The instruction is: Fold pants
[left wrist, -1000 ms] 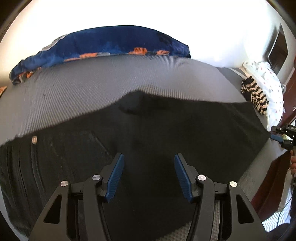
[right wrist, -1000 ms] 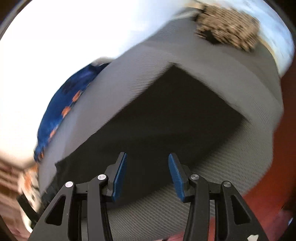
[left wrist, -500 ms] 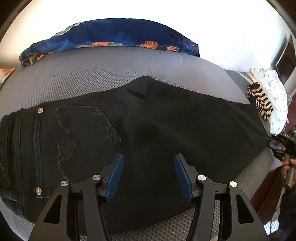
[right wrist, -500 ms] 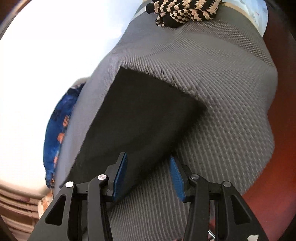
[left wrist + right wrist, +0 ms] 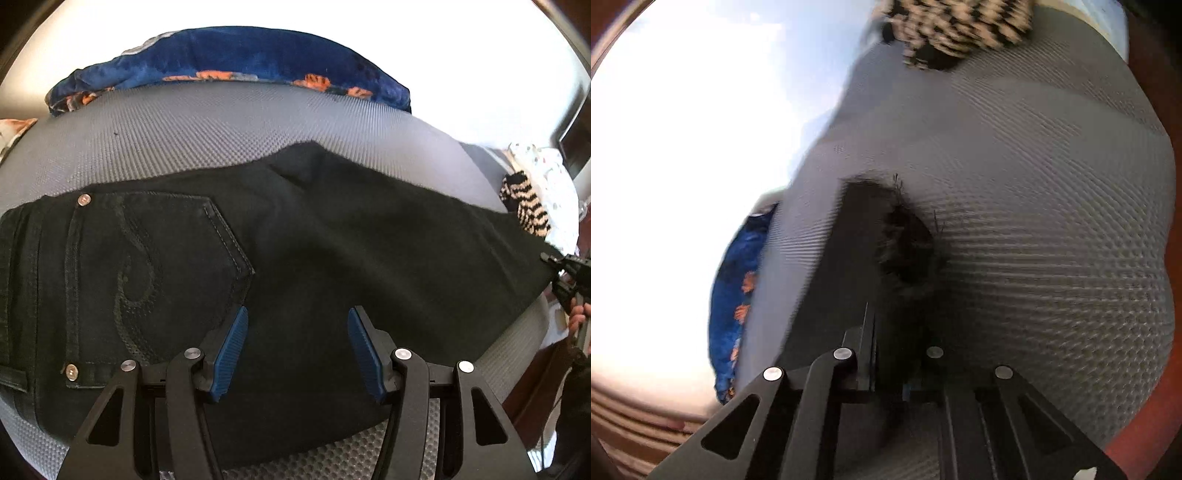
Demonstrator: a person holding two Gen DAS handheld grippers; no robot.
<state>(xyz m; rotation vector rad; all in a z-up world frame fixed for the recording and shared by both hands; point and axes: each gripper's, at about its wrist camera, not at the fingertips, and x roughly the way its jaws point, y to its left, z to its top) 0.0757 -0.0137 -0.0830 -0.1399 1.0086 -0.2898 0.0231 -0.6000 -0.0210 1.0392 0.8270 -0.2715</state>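
- Left gripper (image 5: pixel 297 349) hovers over the black pants (image 5: pixel 332 251) with its blue-padded fingers (image 5: pixel 231 350) spread wide and nothing between them; dark denim fills the gap below
- Ahead and to the left of this gripper lies the seat of the pants, a back pocket (image 5: pixel 147 266) with curled stitching and metal rivets facing up; the waistband runs off toward the far left edge
- Pants are laid flat along the grey textured mattress (image 5: pixel 184 140), the leg stretching away to the right of the gripper
- Right gripper (image 5: pixel 890 354) has its jaws drawn together on the hem end of the pants (image 5: pixel 857 258); the cloth rises in a fold from between them, though the view is blurred
- In the left wrist view the right gripper (image 5: pixel 565 269) sits at the far right, at the leg's end, with the person's hand (image 5: pixel 578 319) behind it
- Beyond the left gripper, a blue blanket (image 5: pixel 240 59) with orange print lies along the far side of the mattress; a black-and-cream striped knit (image 5: pixel 524 206) rests beside the leg end, next to a spotted white pillow (image 5: pixel 546 173)
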